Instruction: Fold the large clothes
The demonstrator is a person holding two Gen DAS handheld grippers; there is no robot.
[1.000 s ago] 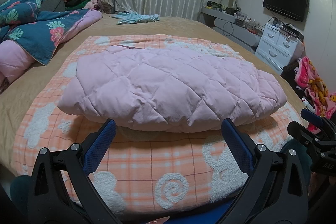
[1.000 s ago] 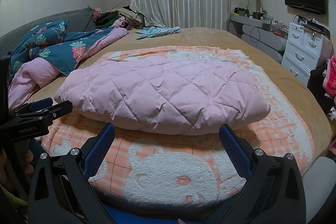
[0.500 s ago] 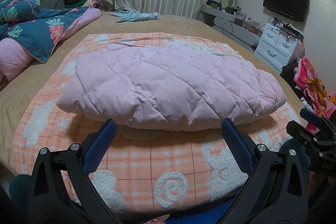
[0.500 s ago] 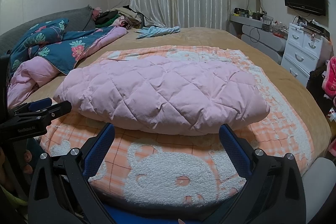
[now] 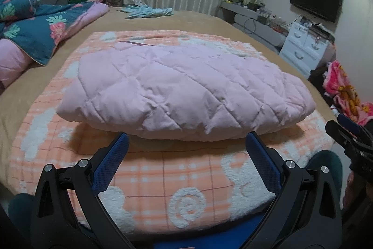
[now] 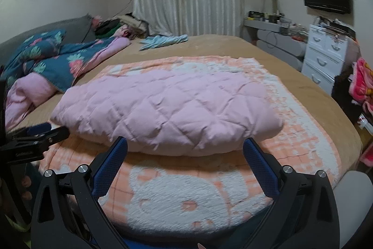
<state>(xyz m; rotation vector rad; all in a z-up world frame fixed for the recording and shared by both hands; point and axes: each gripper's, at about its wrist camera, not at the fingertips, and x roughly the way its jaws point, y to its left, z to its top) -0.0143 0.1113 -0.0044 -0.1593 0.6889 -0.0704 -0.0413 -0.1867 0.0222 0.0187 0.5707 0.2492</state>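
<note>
A pink quilted garment [image 5: 184, 90] [image 6: 167, 109] lies folded into a thick bundle on an orange checked blanket [image 5: 163, 179] [image 6: 186, 197] spread over the bed. My left gripper [image 5: 186, 139] stands open just short of the bundle's near edge, with nothing between its blue pads. My right gripper [image 6: 185, 144] is open too, at the same near edge and a little further right. Each gripper also shows at the edge of the other's view: the right one [image 5: 349, 132] and the left one [image 6: 39, 134].
A blue floral duvet [image 5: 42, 22] [image 6: 58, 57] and pink bedding lie at the left of the bed. A light blue cloth [image 5: 149, 12] [image 6: 163, 41] sits at the far end. White drawers [image 5: 307, 46] [image 6: 326, 55] and a wall TV stand on the right.
Both views have shifted slightly and the right wrist view has pulled back a little. The pink bundle has not moved and both grippers stay open.
</note>
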